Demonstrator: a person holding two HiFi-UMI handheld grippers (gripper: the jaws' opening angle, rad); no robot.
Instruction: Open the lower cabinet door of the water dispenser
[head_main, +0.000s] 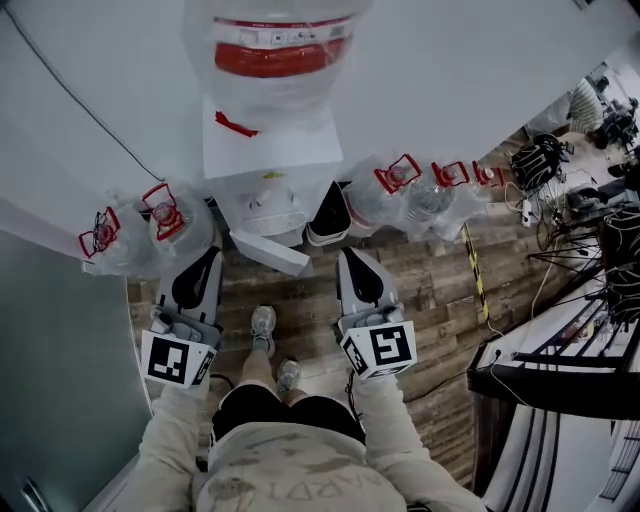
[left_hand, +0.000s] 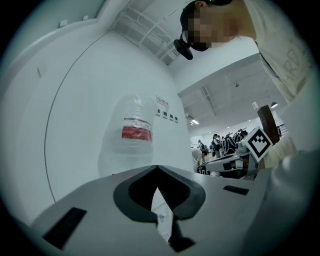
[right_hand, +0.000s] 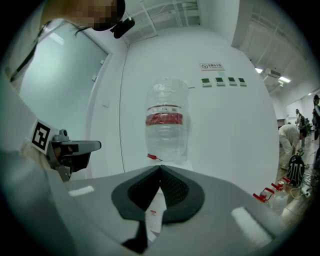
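Left tool (head_main: 212, 255) and right tool (head_main: 346, 256), both closed and empty, face the water dispenser (head_main: 272, 160); its lower cabinet door (head_main: 270, 252), already ajar, lies ahead and below, between them, free edge apparently nearer the right tool.

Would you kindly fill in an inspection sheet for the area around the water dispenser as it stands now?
Surface: wooden floor, with a yellow strip lying on it.
Job's things: water dispenser against the white wall, large bottle on top; lower cabinet door appears swung open.
Clutter: spare bottles with red handles to the left and right of the dispenser.
Grippers: left gripper and right gripper both shut, empty.
Cables: thin cable down the wall.
Surroundings: desks at right.
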